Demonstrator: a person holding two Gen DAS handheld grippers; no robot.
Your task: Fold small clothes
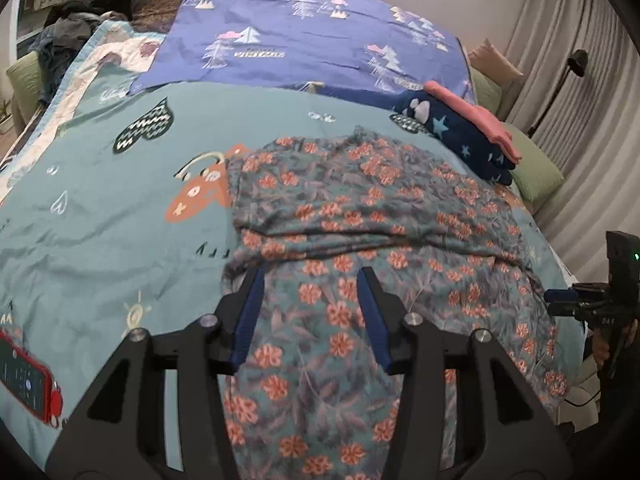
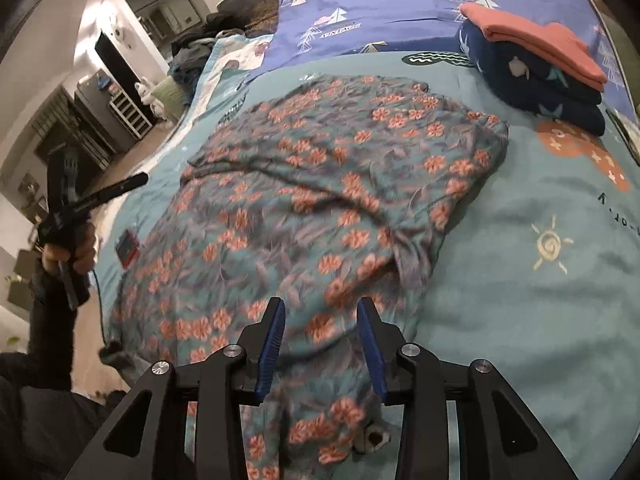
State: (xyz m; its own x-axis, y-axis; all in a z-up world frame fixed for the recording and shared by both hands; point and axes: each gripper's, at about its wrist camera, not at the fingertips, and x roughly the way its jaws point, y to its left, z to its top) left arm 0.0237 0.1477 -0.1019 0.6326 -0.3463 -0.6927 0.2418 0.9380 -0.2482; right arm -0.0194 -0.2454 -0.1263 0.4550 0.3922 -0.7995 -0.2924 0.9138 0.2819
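Nearest the lens in the left wrist view: left gripper [image 1: 312,280], blue-padded fingers [image 1: 250,316] spread apart, nothing between them, poised over the near end of the floral garment [image 1: 360,216]. Same stance in the right wrist view: right gripper [image 2: 320,312], fingers [image 2: 370,344] released and parted, hanging over the garment's near edge [image 2: 304,208], not pinching cloth.

Floral garment: grey-teal with orange flowers, spread across the teal bedspread [image 1: 100,216], partly doubled over itself with a thick fold ridge across the middle, near end trailing toward the bed's edge. Whether either gripper touches the fabric: cannot tell.

Outward from the garment:
- Just beyond its far right corner, a folded stack: navy star-print garment [image 1: 468,140] below, pink folded garment [image 1: 476,118] on top. In the right wrist view, same stack up and to the right, navy [image 2: 536,80] under pink [image 2: 532,36].
- Beyond its far edge, a purple sheet [image 1: 304,40] printed with trees.
- Beside its left edge, near the bed's edge, a red-cased phone [image 1: 28,380] lying flat; also seen as a small red shape [image 2: 127,248] just beside the garment in the right wrist view.
- Far past it to the left, a dark clothes heap [image 1: 80,20].
- Off to its right, green cushion [image 1: 536,172], grey curtains [image 1: 580,100].
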